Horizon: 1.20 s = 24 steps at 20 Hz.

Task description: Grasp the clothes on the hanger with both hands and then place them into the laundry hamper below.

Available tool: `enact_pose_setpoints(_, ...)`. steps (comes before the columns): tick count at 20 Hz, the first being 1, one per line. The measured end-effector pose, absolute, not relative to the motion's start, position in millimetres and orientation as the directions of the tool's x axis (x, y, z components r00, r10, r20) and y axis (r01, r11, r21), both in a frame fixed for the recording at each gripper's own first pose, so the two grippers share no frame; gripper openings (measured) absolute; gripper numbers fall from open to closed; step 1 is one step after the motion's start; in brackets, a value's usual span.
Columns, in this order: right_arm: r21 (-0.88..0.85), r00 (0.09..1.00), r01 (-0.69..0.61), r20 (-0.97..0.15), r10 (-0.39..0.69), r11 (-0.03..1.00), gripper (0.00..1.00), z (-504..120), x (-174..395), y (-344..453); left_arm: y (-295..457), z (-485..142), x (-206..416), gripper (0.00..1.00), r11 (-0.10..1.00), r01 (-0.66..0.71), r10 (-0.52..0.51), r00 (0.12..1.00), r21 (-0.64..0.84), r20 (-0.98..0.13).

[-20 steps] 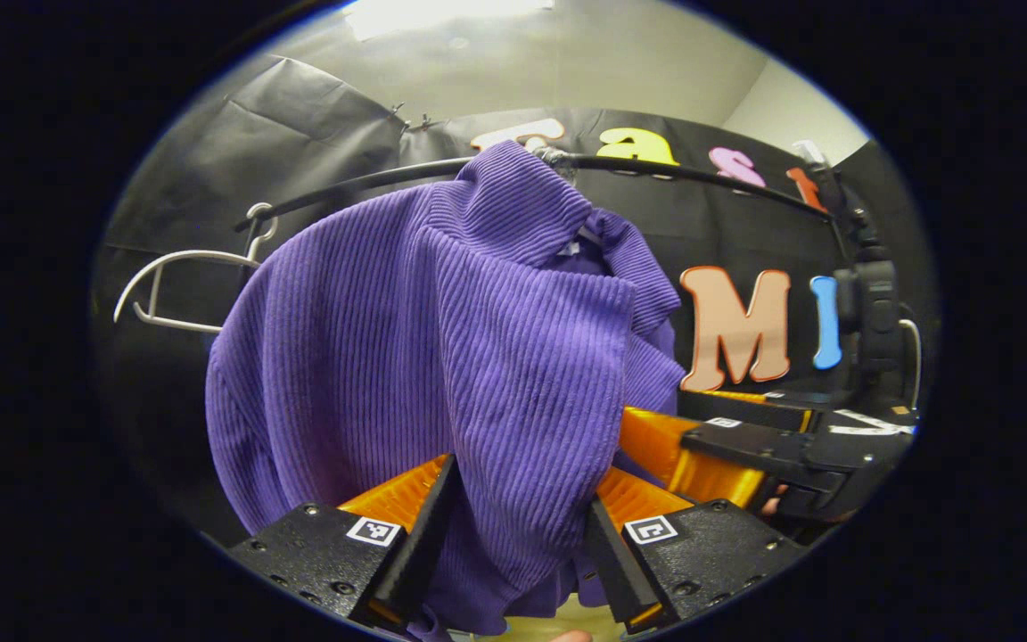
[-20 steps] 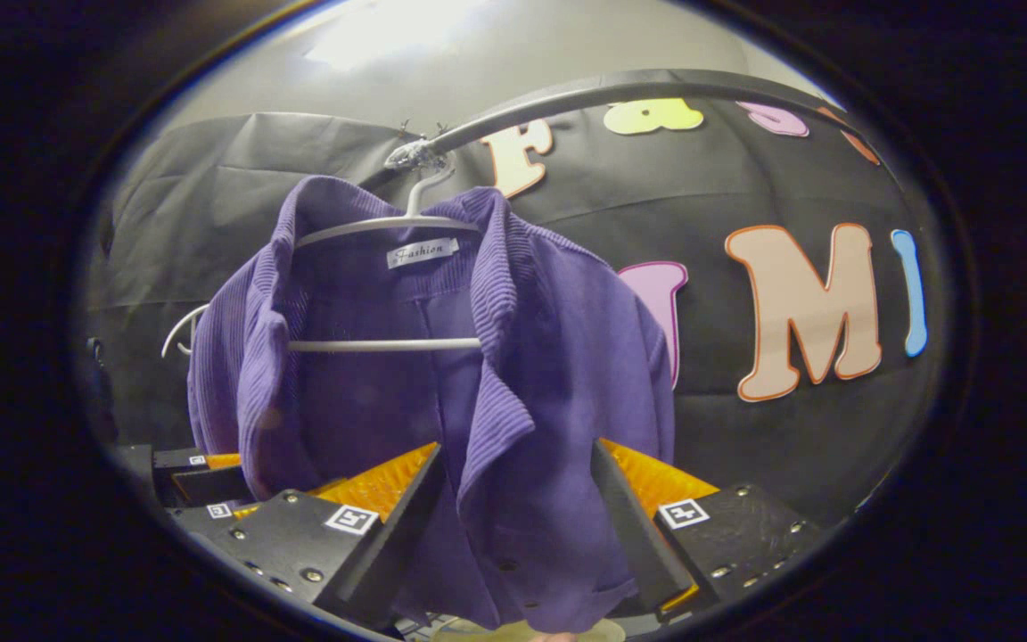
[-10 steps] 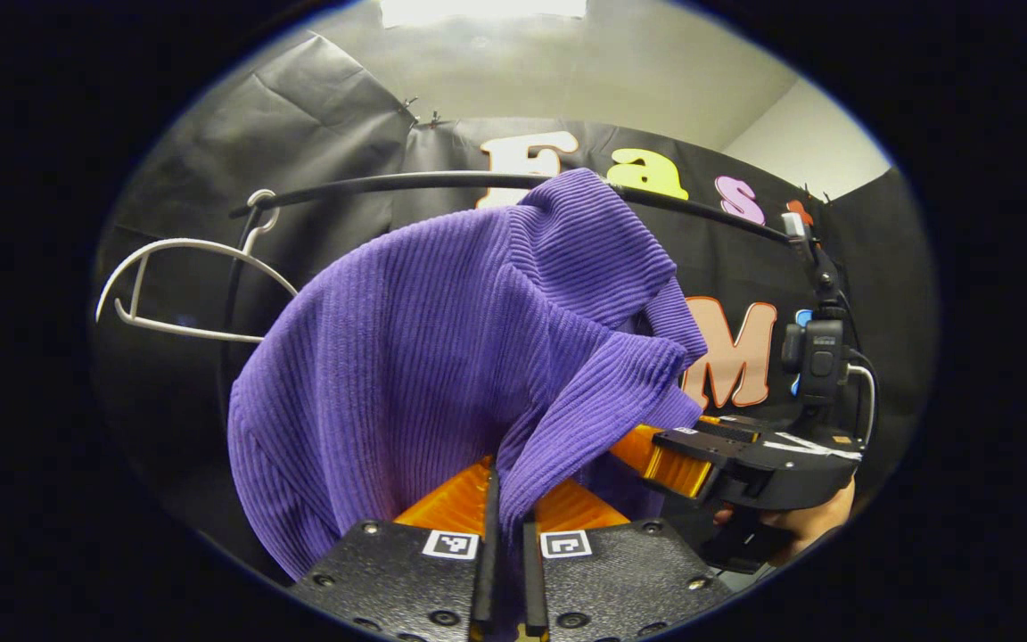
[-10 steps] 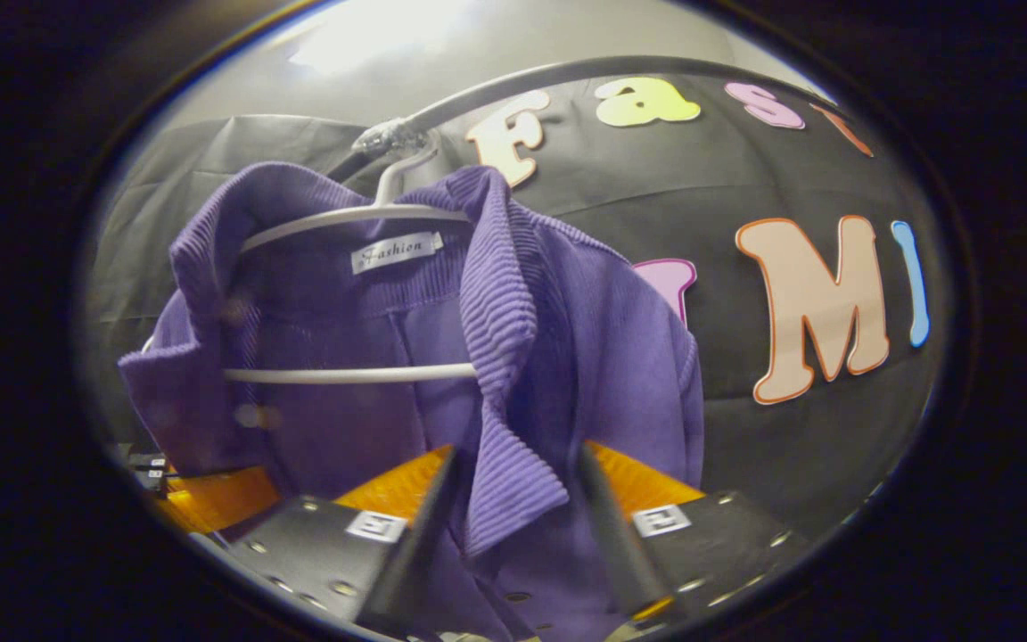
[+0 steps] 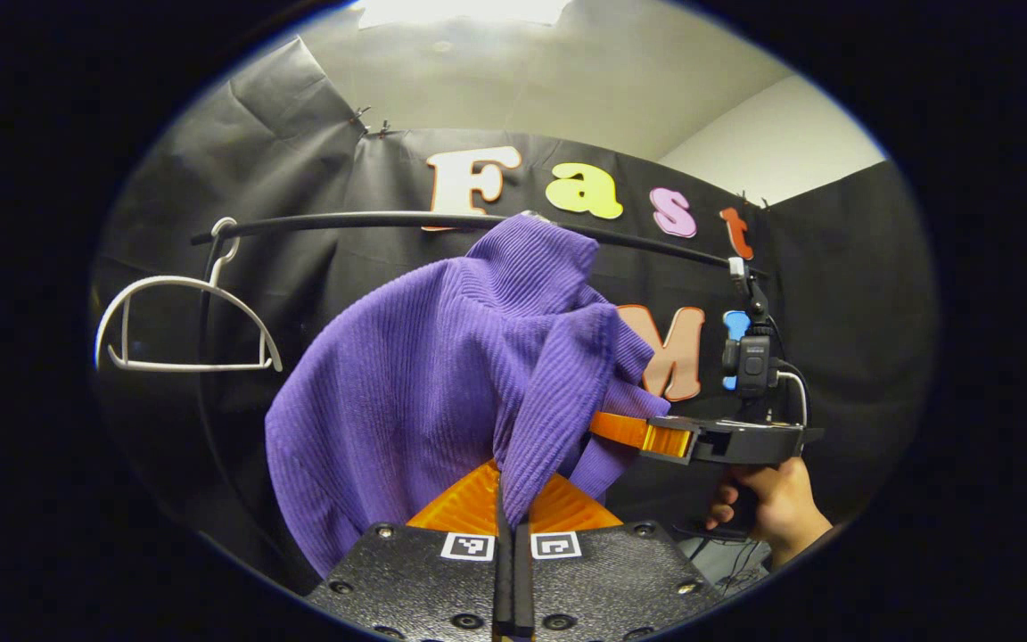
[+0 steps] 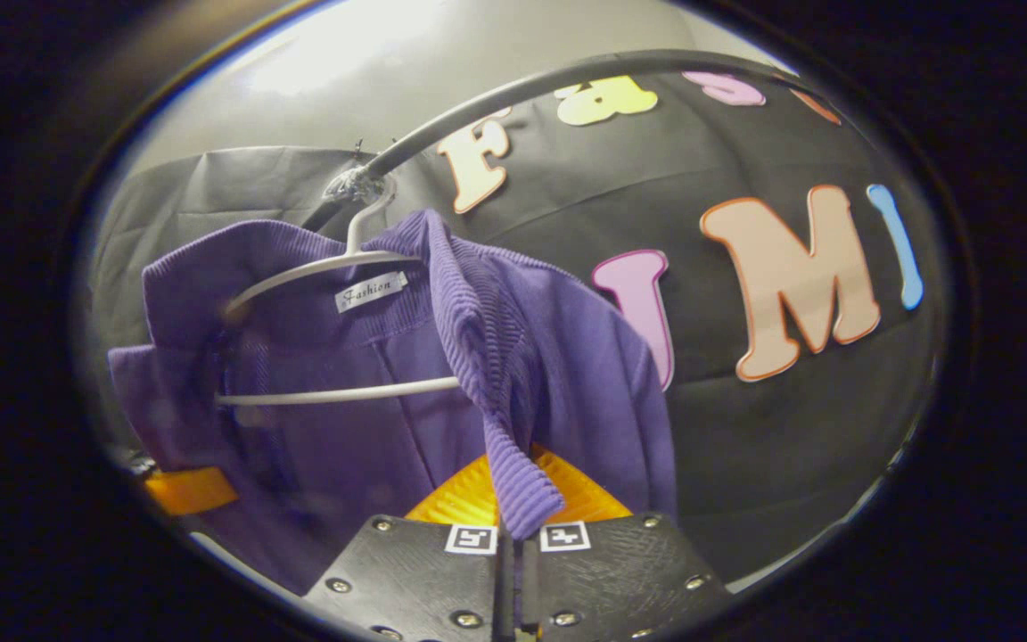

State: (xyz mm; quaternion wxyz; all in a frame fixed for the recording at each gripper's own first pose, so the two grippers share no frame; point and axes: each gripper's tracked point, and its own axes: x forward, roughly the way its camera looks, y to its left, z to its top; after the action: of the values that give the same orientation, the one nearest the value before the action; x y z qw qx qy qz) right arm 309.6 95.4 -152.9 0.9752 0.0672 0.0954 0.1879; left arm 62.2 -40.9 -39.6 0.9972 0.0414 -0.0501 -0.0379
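A: Where is the purple jacket?

B: It hangs under the black rail, on a white hanger. It droops down from the rail toward both tongs.

A: What are the left tongs doing?

B: They are squeezed tight on a fold of the jacket, low under the rail. The right tongs are pinched on the front edge below the collar.

A: Which way must the jacket go?

B: I think up and off the hanger first, then down. Both tongs are below the hanger, one on each side of the jacket.

A: What does each view add?

B: The right gripper view lets us see inside the jacket, with the hanger's bar. The left gripper view has the jacket's back, a spare hanger farther along the rail, and a hand holding the other tongs.
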Motion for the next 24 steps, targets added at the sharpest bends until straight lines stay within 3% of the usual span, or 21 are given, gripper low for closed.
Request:
enact_pose_setpoints(5,-0.027,0.95,-0.286,-0.142,0.279,0.958,0.03,-124,295,76,-35,2,16,0.0,0.973,0.205,-0.219,0.964,0.107,0.15)
enact_pose_setpoints(9,-0.075,0.953,-0.281,-0.136,0.269,0.957,0.06,-106,305,68,2,37,5,0.0,0.967,0.145,-0.178,0.972,0.208,0.152)
enact_pose_setpoints(10,-0.084,0.958,-0.267,-0.129,0.255,0.96,0.0,-102,309,64,5,40,5,0.0,0.966,0.144,-0.176,0.975,0.212,0.137)
enact_pose_setpoints(12,-0.101,0.971,-0.226,-0.107,0.216,0.969,0.01,-91,317,50,16,51,5,0.0,0.963,0.133,-0.164,0.979,0.234,0.118)
enact_pose_setpoints(18,-0.172,0.988,-0.149,-0.064,0.139,0.974,0.0,-67,349,21,76,101,14,0.0,0.938,-0.046,-0.021,0.982,0.344,0.189)
enact_pose_setpoints(20,-0.17,0.991,-0.136,-0.037,0.132,0.976,0.03,-61,359,21,89,123,17,0.0,0.94,-0.119,0.034,0.965,0.319,0.26)
enact_pose_setpoints(22,-0.187,0.993,-0.115,-0.022,0.113,0.976,0.0,-58,371,17,103,137,27,0.0,0.934,-0.168,0.072,0.953,0.316,0.295)
enact_pose_setpoints(24,-0.182,0.997,-0.079,-0.002,0.08,0.98,0.0,-55,386,11,107,134,42,0.0,0.944,-0.162,0.081,0.958,0.287,0.277)
